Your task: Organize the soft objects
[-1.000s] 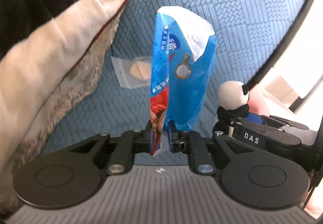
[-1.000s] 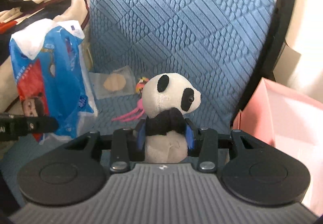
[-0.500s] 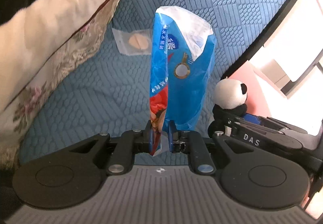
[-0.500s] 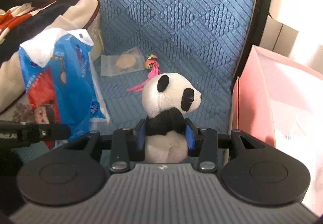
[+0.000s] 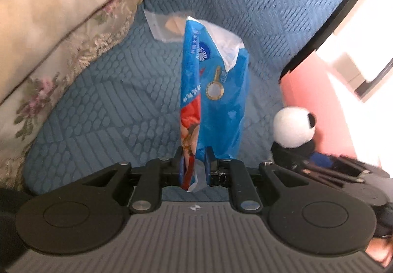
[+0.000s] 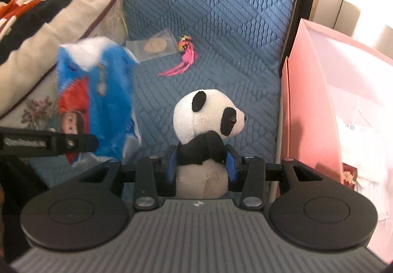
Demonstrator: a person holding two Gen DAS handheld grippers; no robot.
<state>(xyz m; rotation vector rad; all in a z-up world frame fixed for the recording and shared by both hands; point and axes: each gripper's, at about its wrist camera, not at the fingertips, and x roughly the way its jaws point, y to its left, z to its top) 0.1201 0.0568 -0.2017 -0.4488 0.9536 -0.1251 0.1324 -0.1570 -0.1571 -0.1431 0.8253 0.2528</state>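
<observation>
My left gripper is shut on the bottom edge of a blue tissue pack, which stands upright above the blue quilted cushion. In the right wrist view the same tissue pack shows blurred at the left, with the left gripper's finger under it. My right gripper is shut on the body of a small panda plush, head up and facing right. The panda also appears at the right of the left wrist view.
A clear pouch with a tan pad and a pink feathered toy lie on the cushion further back. Folded blankets pile up at the left. A pink box holding white cloth stands at the right, past the cushion's dark edge.
Both grippers have moved back and tilted downward with their loads still held. More of the cushion seat and the pink box has come into view. The pouch and pink toy look farther away.
</observation>
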